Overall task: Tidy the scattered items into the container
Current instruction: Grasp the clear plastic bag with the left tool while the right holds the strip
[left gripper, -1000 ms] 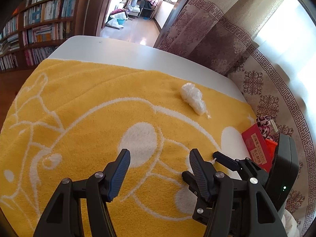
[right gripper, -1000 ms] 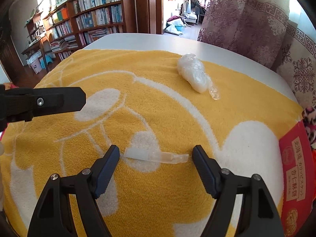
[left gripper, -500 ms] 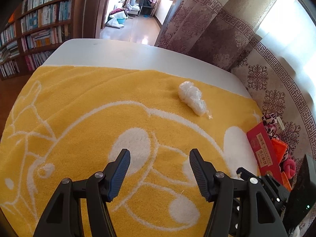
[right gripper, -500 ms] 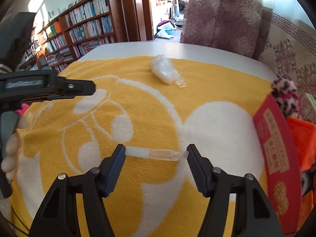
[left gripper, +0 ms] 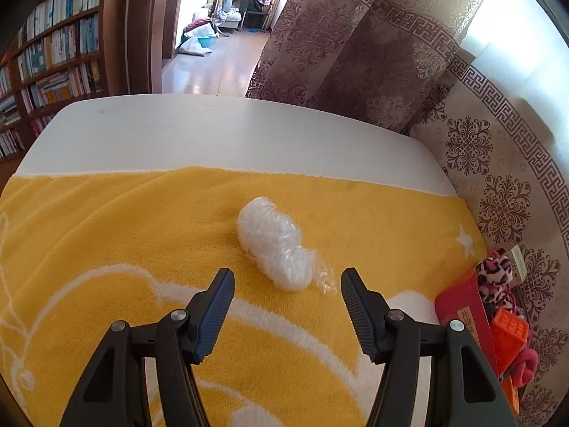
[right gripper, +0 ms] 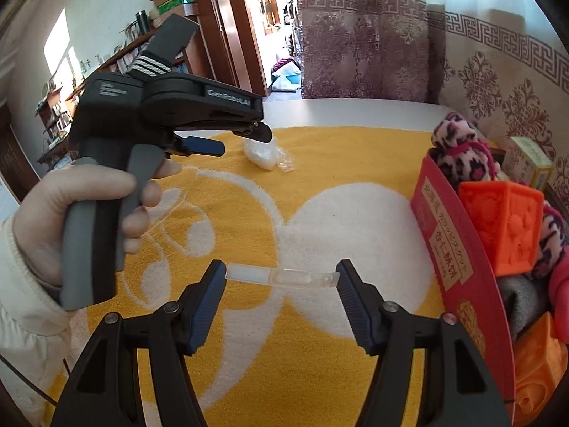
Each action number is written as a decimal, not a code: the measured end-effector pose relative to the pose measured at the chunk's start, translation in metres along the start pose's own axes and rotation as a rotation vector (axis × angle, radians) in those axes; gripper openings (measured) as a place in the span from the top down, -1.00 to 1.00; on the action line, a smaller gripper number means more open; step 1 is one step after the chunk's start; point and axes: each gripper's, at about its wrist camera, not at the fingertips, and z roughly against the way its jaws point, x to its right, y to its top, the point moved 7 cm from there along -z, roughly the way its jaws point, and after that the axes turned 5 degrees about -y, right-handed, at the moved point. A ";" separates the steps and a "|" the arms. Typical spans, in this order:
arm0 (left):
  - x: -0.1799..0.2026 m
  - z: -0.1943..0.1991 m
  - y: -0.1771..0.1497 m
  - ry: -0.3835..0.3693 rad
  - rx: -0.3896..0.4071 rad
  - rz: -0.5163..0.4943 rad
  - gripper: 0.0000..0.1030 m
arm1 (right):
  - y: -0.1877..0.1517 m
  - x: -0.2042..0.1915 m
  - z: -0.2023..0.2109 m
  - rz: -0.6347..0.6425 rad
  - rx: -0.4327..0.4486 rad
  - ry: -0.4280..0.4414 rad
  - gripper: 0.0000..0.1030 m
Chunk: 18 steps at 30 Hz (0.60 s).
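Observation:
A crumpled clear plastic bag [left gripper: 274, 243] lies on the yellow towel [left gripper: 106, 235]; it also shows in the right wrist view [right gripper: 265, 153]. My left gripper [left gripper: 287, 297] is open just short of the bag, jaws wide either side of it. A clear plastic tube [right gripper: 281, 275] spans the jaws of my right gripper [right gripper: 281, 279], held endwise above the towel. The red box container [right gripper: 450, 249] stands at the right, holding orange blocks [right gripper: 505, 224] and a leopard-print cloth [right gripper: 458, 146]. The left gripper body [right gripper: 160, 106] and hand show in the right wrist view.
The white table [left gripper: 213, 131] extends beyond the towel's far edge. Patterned curtains [left gripper: 355, 53] hang behind the table at the right. Bookshelves [left gripper: 53, 57] stand at the far left. A small yellow box [right gripper: 530, 163] sits behind the container.
My left gripper has moved forward and right, up to the plastic bag. My right gripper has carried the tube rightward, nearer the red container.

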 end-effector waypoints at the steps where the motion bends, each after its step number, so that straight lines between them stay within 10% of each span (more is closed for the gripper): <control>1: 0.000 -0.005 0.002 0.011 -0.003 0.000 -0.24 | 0.000 0.001 0.000 -0.003 0.002 0.004 -0.32; 11: -0.006 -0.037 0.007 0.092 -0.015 -0.028 -0.23 | -0.002 -0.001 -0.004 0.015 0.006 0.002 -0.32; 13: -0.008 -0.038 0.005 0.091 -0.016 -0.028 0.19 | -0.002 0.001 -0.003 0.009 0.012 -0.002 -0.32; 18: -0.014 -0.028 -0.001 0.100 0.006 -0.031 0.28 | 0.001 0.004 0.005 -0.012 0.033 -0.008 -0.31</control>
